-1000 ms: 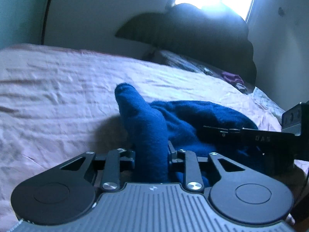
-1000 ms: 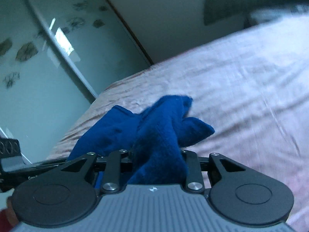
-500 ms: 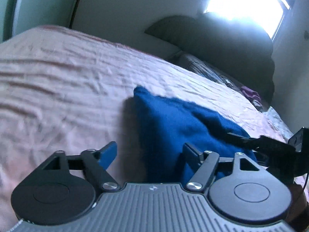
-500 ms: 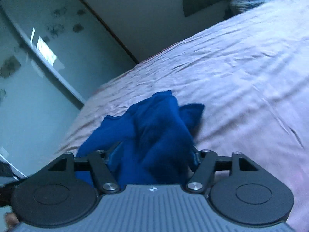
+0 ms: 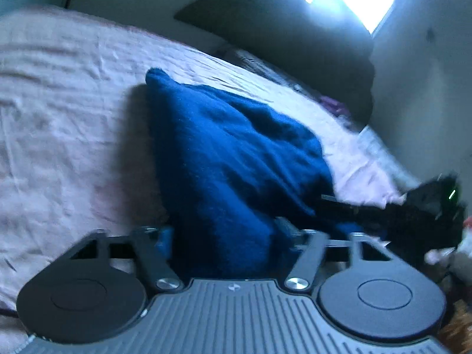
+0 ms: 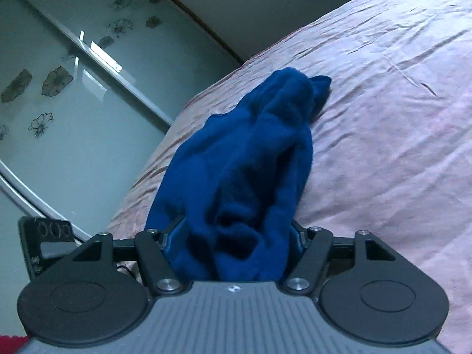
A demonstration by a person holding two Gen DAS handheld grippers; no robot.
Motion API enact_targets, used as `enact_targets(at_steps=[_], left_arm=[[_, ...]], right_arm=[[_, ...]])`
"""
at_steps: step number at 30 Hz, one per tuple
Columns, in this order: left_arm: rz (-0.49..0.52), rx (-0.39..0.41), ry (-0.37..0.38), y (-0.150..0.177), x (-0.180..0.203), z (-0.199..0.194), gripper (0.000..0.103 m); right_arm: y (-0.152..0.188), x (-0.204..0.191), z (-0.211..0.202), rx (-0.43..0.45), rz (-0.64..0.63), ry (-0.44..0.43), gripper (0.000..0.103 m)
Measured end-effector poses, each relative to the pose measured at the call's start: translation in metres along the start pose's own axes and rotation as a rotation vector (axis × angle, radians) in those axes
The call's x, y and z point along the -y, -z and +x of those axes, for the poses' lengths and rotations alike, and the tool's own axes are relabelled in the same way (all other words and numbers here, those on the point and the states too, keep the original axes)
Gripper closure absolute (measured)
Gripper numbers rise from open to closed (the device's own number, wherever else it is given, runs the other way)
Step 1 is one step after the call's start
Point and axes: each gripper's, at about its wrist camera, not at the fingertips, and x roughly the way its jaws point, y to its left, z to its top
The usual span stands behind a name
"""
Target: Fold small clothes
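A dark blue fleece garment (image 5: pixel 230 159) lies bunched on the pink bedsheet (image 5: pixel 59 124). In the left wrist view my left gripper (image 5: pixel 224 233) has its jaws spread wide, with the near end of the garment lying between them. In the right wrist view the same garment (image 6: pixel 250 162) runs away from my right gripper (image 6: pixel 236 233), whose jaws are also spread, with a thick fold of fleece between them. The right gripper also shows at the right edge of the left wrist view (image 5: pixel 413 215). The left wrist view is blurred.
The pink sheet (image 6: pixel 383 118) covers the whole bed. A dark headboard and pillows (image 5: pixel 295 44) sit at the far end under a bright window. A frosted glass wardrobe door with flower prints (image 6: pixel 73 103) stands beside the bed.
Both grippers were shut on the blue garment a second ago and have opened. The garment has dropped from a raised peak and lies lower and flatter on the sheet.
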Motion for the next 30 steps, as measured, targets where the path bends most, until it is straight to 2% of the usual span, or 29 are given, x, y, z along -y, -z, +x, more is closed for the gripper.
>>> enact_targets(at_steps=[1, 2, 3, 6, 11, 15, 24, 30], left_arm=[[0.011, 0.000, -0.021, 0.000, 0.000, 0.001, 0.066], [-0.003, -0.001, -0.026, 0.000, -0.003, 0.001, 0.077], [-0.033, 0.001, -0.017, -0.001, -0.009, -0.002, 0.084], [-0.079, 0.016, 0.012, -0.004, -0.018, -0.011, 0.089], [-0.040, 0.056, -0.001, -0.005, -0.014, -0.033, 0.092], [-0.035, 0.057, 0.004, 0.001, -0.011, -0.050, 0.092], [-0.064, 0.019, 0.012, 0.037, -0.007, -0.073, 0.092], [-0.052, -0.002, -0.015, 0.047, -0.003, -0.072, 0.089]], right_arm=[[0.000, 0.000, 0.004, -0.002, 0.017, 0.002, 0.071], [0.001, 0.001, 0.010, -0.014, 0.036, 0.010, 0.079], [0.004, 0.002, 0.015, -0.015, 0.044, 0.014, 0.081], [0.005, -0.001, 0.012, 0.002, 0.046, 0.024, 0.084], [0.011, -0.007, 0.002, 0.019, 0.091, -0.037, 0.086], [0.021, -0.016, -0.005, 0.014, 0.096, -0.058, 0.087], [0.038, -0.031, -0.017, -0.006, 0.088, -0.048, 0.087], [0.047, -0.026, -0.017, -0.010, 0.115, 0.007, 0.085]])
